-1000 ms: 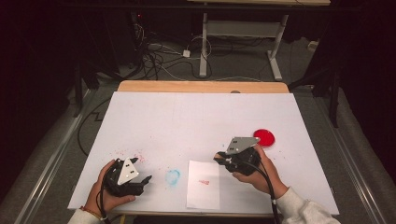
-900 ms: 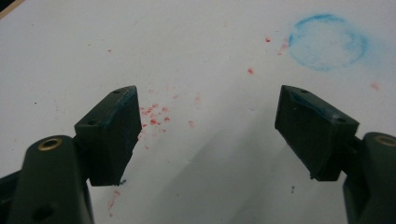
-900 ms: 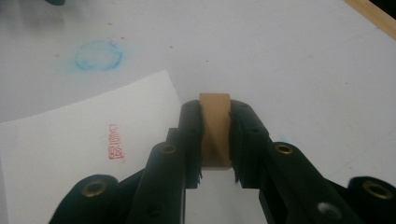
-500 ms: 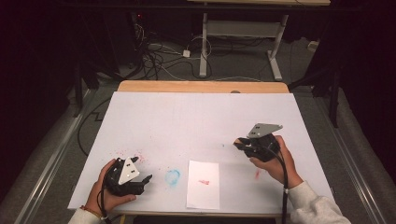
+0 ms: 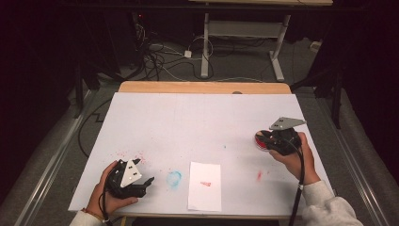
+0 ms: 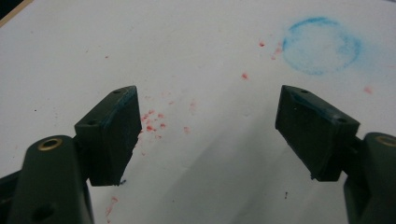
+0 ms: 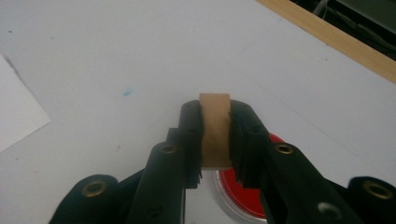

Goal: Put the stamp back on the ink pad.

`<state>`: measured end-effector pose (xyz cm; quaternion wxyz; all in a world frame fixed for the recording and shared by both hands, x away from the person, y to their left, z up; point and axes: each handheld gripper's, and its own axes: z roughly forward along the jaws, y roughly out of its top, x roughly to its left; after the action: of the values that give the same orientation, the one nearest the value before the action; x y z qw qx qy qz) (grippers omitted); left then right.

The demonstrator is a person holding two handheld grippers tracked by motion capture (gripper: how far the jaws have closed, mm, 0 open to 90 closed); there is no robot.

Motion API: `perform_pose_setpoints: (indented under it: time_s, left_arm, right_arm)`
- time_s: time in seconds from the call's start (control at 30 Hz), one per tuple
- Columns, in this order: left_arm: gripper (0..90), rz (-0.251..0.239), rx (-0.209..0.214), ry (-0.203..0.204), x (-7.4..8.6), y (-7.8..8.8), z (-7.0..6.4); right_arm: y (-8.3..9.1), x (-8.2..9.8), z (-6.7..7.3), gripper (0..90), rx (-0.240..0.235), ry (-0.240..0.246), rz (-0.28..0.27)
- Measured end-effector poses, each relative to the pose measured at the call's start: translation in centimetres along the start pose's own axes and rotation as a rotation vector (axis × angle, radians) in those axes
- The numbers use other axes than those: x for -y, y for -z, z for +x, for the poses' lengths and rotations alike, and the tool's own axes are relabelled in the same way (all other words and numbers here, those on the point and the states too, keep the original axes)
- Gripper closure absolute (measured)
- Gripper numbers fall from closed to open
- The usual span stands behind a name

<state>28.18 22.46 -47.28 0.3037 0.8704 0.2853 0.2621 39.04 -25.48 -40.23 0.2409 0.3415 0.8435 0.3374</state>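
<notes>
My right gripper is at the table's right side, shut on a small tan wooden block pinched between its pads. Right under it lies a round red ink pad, partly hidden by the jaws; in the high view the ink pad peeks out at the gripper's left. My left gripper rests near the front left edge in a person's hand. Its jaws stand wide open over the white surface with nothing between them.
A white paper sheet with a small red mark lies at the front middle. A blue ring stain sits to its left, and red specks dot the white table cover. A wooden edge runs along the far side.
The right gripper has moved to the right with the block, from beside the paper sheet to over the red ink pad. The left gripper has stayed where it was.
</notes>
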Motion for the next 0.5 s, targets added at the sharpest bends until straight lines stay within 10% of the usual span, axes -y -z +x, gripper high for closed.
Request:
perform_pose_setpoints:
  time_s: [0.5]
  left_arm:
    - [21.5, 0.006, 0.006, 0.003, 0.0, -0.2, 0.0]
  right_arm:
    - [-2.8, 1.7, -2.6, 76.2, 0.04, -0.112, 0.124]
